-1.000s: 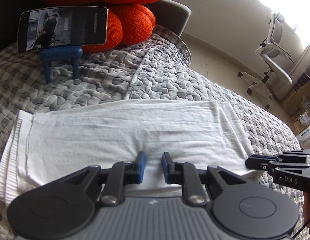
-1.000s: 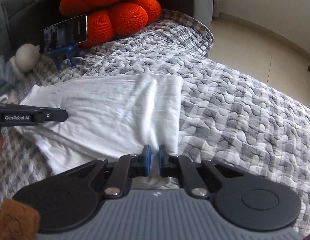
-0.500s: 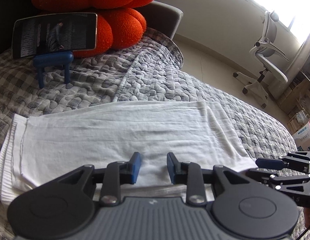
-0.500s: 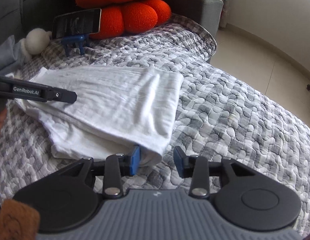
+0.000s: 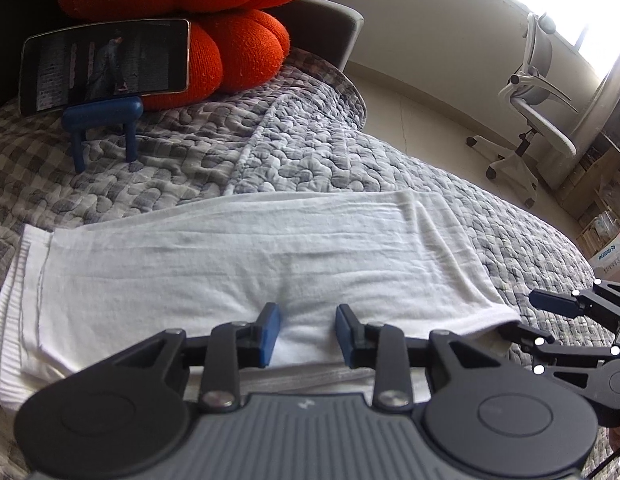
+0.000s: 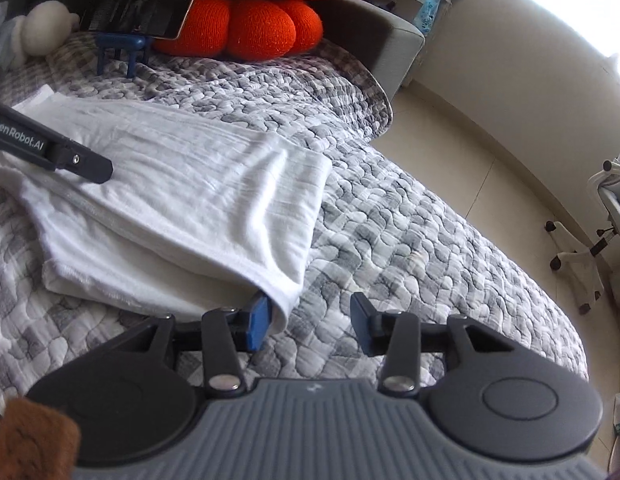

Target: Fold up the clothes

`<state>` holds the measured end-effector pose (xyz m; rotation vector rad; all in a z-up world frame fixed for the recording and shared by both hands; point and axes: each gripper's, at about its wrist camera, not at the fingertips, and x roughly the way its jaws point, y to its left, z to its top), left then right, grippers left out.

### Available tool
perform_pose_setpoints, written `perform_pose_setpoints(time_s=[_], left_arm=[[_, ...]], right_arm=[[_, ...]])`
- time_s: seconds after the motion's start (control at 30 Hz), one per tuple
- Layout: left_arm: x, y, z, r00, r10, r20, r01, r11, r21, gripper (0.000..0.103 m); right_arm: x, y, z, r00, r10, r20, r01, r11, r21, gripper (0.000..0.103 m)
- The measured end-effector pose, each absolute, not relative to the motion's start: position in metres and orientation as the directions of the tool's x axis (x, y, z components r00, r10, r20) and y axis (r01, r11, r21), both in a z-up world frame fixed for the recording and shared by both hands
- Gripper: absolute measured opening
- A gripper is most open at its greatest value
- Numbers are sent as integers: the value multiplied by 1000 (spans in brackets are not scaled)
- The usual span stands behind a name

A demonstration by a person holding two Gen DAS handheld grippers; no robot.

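A white garment lies folded into a long band on the grey quilt. My left gripper hovers over the middle of its near edge. The jaws stand apart and the cloth lies flat under them, not pinched. It also shows in the right wrist view as a black arm above the garment. My right gripper is at the garment's near right corner with its jaws opening. The corner rests against the inner side of the left finger, and only quilt fills the gap. The right gripper also shows in the left wrist view.
A phone on a blue stand leans against an orange cushion at the far end. A white plush lies beside them. Past the quilt's right edge are bare floor, an office chair and shelves.
Both grippers have opened. The right one let go of the garment's corner, rolled and drew back a little, so the corner lies on the quilt. The left one stayed in place.
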<state>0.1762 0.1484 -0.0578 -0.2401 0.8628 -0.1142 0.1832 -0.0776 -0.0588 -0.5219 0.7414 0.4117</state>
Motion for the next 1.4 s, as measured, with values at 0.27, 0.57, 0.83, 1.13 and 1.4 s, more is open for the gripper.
perform_pose_setpoints(time_s=[0.27, 0.57, 0.83, 1.13, 1.4], left_arm=[[177, 146, -58, 641, -200, -741, 7, 967, -256, 37], [177, 146, -58, 642, -206, -738, 21, 968, -252, 38], [178, 144, -60, 637, -204, -744, 30, 970, -240, 38], [177, 143, -58, 630, -203, -749, 28, 971, -239, 38], [177, 143, -59, 630, -202, -750, 30, 971, -236, 38]], right_arm=[[167, -70, -54, 698, 221, -681, -570, 747, -342, 48], [171, -58, -70, 717, 168, -676, -584, 675, -452, 45], [175, -78, -68, 688, 80, -721, -557, 695, -454, 45], [173, -85, -42, 695, 220, -684, -575, 742, -345, 45], [181, -80, -39, 642, 354, -680, -600, 784, -158, 21]])
